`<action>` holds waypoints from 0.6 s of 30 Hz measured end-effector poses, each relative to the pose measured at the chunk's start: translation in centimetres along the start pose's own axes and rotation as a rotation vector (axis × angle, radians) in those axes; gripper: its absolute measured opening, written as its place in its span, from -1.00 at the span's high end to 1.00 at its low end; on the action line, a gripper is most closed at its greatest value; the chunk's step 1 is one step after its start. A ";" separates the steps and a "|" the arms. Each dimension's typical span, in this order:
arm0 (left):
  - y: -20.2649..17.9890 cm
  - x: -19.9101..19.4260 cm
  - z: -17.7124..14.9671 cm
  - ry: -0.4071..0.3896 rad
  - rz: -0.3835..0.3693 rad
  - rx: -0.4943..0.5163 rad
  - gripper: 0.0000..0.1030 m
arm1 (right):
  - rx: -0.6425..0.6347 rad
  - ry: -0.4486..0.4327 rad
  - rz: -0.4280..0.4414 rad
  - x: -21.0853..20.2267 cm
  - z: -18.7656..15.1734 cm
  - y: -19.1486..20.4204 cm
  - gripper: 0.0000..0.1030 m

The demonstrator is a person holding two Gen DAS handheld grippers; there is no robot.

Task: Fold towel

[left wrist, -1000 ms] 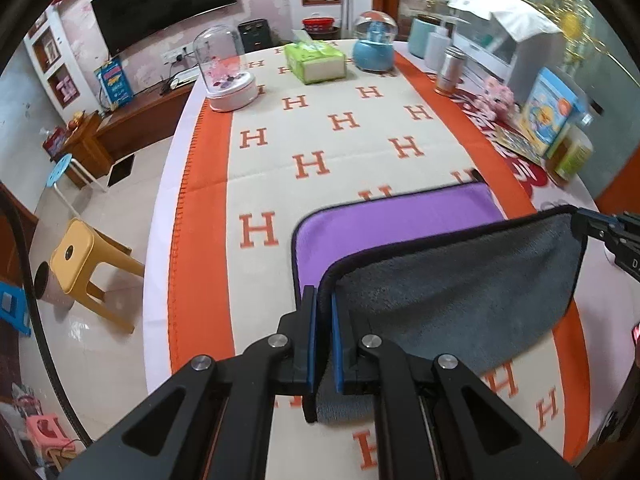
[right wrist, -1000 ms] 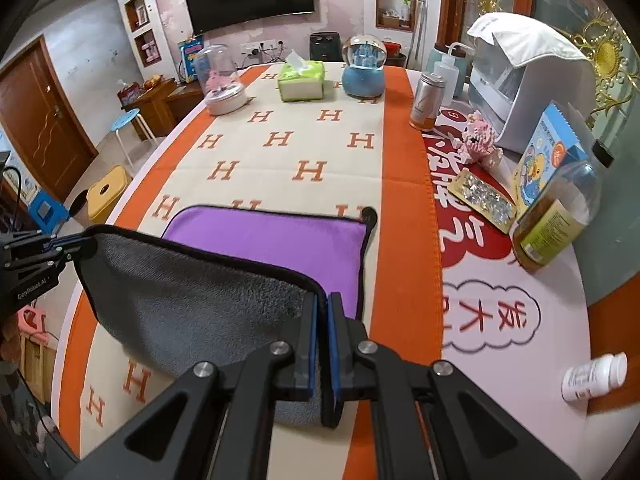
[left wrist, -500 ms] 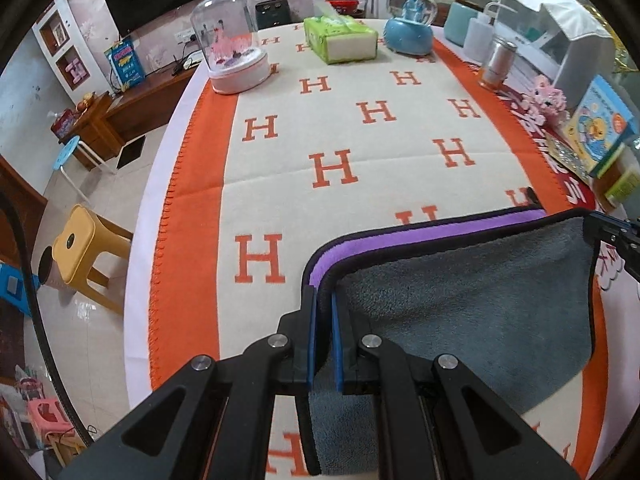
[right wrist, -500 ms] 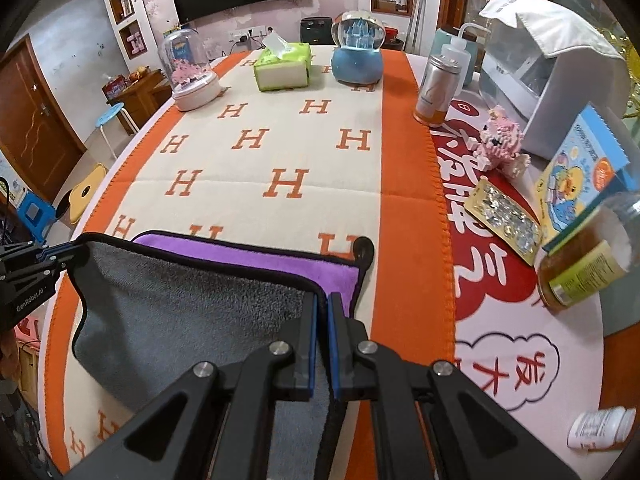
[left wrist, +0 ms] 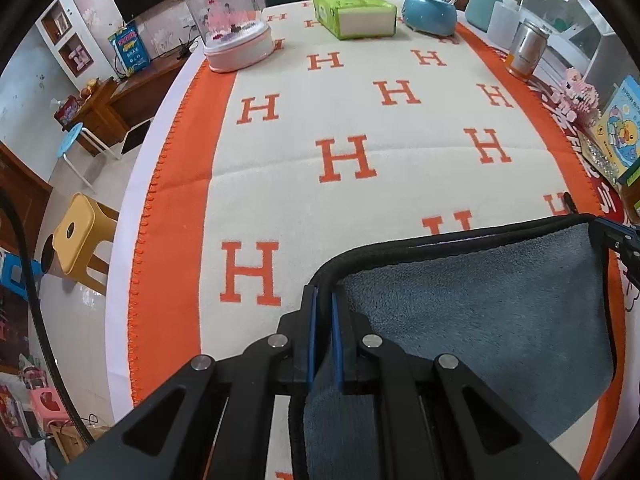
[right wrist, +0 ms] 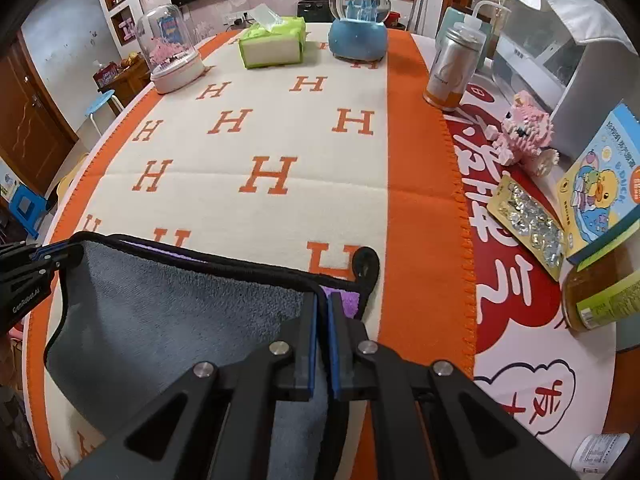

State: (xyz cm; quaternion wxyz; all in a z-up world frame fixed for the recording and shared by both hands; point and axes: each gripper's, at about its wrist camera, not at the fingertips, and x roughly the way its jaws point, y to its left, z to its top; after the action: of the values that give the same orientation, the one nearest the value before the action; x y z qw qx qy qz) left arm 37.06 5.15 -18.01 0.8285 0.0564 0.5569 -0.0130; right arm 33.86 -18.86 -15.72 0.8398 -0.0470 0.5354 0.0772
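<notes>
While both the left gripper [left wrist: 323, 300] and right gripper [right wrist: 321, 304] pinch corners of the towel [left wrist: 472, 312] over its far edge on the blanket [left wrist: 360, 120], uneven release could skew the fold.

Both views are bright and evenly lit by soft indoor light, with only faint shadows under the towel [left wrist: 480, 320] edge. Strong fisheye bending curves the surface [right wrist: 260, 208] toward dark vignetted corners. Small glints sit on the glass dome [left wrist: 224, 4] and metal can [right wrist: 452, 68]. Focus is sharp throughout, without motion blur
</notes>
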 end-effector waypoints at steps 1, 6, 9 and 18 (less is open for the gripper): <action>0.0 0.1 0.0 0.002 0.002 0.000 0.88 | -0.002 0.004 -0.002 0.3 0.0 0.0 0.90; -0.1 0.8 0.1 0.013 0.008 0.006 0.83 | -0.012 0.005 -0.026 1.0 0.0 0.2 0.84; -0.1 0.9 0.1 0.009 0.003 -0.003 0.42 | -0.002 0.006 -0.032 0.9 -0.1 0.1 0.66; -0.4 0.0 0.1 -0.026 -0.016 -0.014 -0.44 | 0.056 -0.025 -0.036 -0.4 -0.1 -1.0 0.16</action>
State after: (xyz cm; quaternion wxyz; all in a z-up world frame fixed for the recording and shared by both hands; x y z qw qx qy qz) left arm 37.17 4.77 -18.02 0.8361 0.0459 0.5464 -0.0165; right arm 33.76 -19.94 -15.41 0.8487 -0.0318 0.5257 0.0477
